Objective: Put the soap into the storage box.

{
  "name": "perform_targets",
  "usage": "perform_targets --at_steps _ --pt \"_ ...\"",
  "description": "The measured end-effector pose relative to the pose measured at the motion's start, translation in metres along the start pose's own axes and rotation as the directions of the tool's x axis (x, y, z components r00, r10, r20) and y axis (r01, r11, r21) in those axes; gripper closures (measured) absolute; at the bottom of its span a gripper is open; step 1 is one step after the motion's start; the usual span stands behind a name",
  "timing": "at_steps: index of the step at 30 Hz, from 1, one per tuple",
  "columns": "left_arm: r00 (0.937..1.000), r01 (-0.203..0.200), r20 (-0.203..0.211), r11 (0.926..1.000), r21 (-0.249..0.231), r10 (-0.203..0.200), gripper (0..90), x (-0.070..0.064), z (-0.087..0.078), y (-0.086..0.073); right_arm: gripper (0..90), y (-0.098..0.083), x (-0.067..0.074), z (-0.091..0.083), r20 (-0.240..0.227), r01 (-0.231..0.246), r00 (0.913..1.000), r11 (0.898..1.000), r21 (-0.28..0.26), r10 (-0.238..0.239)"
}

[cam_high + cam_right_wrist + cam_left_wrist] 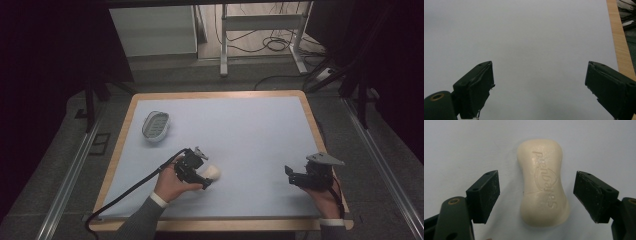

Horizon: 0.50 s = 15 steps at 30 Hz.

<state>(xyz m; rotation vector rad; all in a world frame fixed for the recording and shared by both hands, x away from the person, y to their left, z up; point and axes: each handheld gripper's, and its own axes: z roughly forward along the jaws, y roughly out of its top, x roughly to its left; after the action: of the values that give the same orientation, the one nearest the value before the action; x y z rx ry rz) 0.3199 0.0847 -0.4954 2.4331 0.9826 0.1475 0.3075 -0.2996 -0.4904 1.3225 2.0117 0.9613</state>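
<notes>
Two black jaws of the left gripper [536,196] were seen spread wide on either side of a cream soap bar [543,183], neither pad touching it; nothing had been gripped yet. The bar lay flat on the pale blue table mat [250,125], and in the high view the soap bar [213,172] sat well apart from the ribbed soap dish [155,126], toward the person's side and somewhat toward the middle of the mat. The left gripper [202,175] was held just on the dish side of the bar. The right gripper [292,175] was kept much farther from the dish, near the mat's opposite edge, its jaws likewise parted over bare mat [536,50] with nothing between them.

Trouble could be judged likely at the squeeze. The bar's waisted, rounded flanks looked smooth, so it might be squirted forward or twisted out if the pads were closed off-centre or only on the nearer bulge. If the jaws were closed too high, the bar could be tipped rather than caught. A weak hold might let it be dropped short of the dish.
</notes>
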Motion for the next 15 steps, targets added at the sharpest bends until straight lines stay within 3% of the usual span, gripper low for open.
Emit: perform_targets --at_steps 15 --pt "0.9993 0.004 -0.036 0.9996 0.028 -0.003 23.6 -0.006 0.019 -0.001 8.0 -0.001 0.0 0.002 0.012 -0.003 0.9999 1.0 0.012 0.003"
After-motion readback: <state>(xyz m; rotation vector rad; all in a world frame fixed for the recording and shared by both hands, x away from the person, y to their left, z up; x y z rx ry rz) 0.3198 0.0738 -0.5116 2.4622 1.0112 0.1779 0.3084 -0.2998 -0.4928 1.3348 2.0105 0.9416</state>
